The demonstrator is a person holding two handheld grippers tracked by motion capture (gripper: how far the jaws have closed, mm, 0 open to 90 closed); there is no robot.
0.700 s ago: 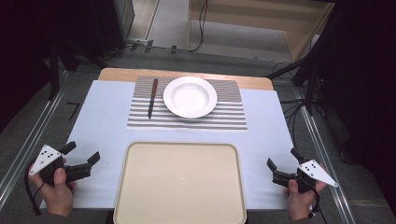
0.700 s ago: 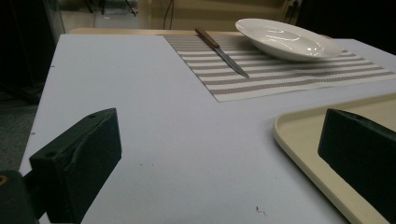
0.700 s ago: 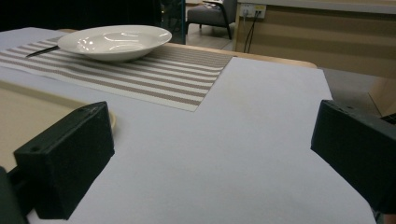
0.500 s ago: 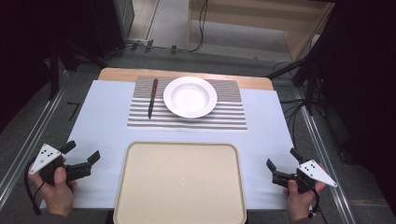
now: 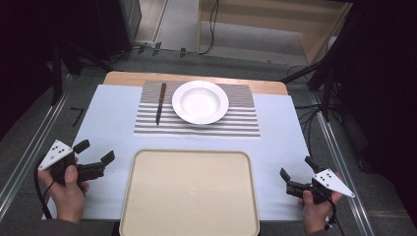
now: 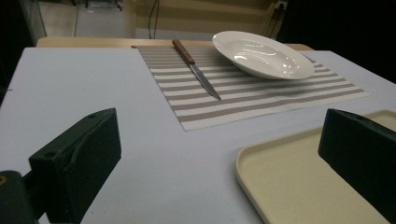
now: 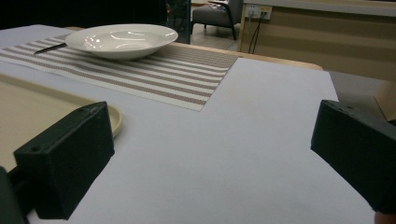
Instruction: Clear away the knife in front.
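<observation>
A white deep plate sits on a striped placemat at the far middle of the table. Left of the plate, on the mat, lies a knife with a brown handle, blade toward me. An empty beige tray lies at the near middle. My left gripper hovers left of the tray, jaws wide open and nothing between them. Right of the tray, my right gripper is also open and empty. The left gripper view shows the knife, the plate and the tray's corner beyond my left gripper.
A pale blue cloth covers the table, with a wooden edge at the far side. Metal rails run along both sides. Cables and dark stands are on the floor beyond the table.
</observation>
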